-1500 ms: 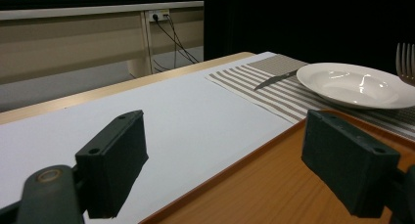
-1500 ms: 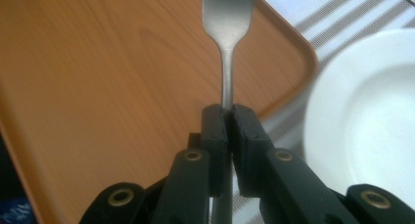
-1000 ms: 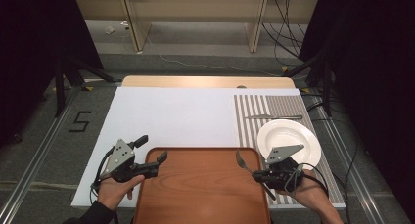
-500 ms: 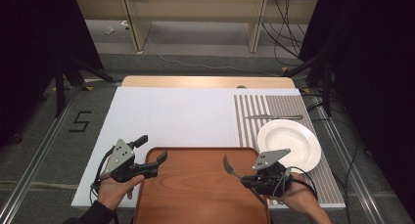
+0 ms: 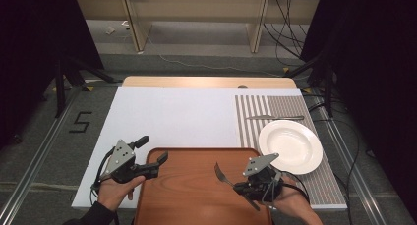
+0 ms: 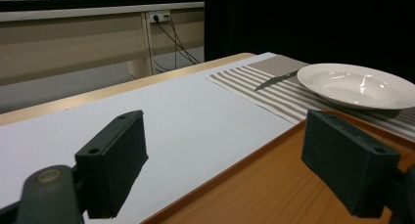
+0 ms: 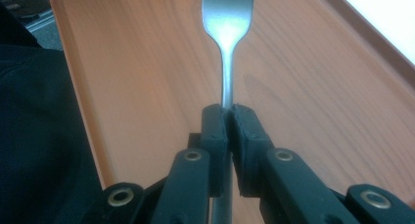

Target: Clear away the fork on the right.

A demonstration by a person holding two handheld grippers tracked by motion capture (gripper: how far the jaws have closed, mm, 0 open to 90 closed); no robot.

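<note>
Steel fork (image 7: 226,43) we held clamped by its handle in our right gripper (image 5: 241,186) above the wooden tray (image 5: 196,205), our left gripper (image 6: 222,160) gaped empty at the tray's left edge, white plate (image 5: 290,146) lay nearby.

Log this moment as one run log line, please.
right gripper: shut on fork, above tray | left gripper: open, at tray's left edge | plate, knife: on striped mat

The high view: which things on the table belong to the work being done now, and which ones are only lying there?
In the work:
- silver metal fork, clamped in the right gripper
- brown wooden tray, under the fork
- left gripper, open at the tray's edge

Lying about:
- white round plate
- silver knife
- striped placemat
</note>
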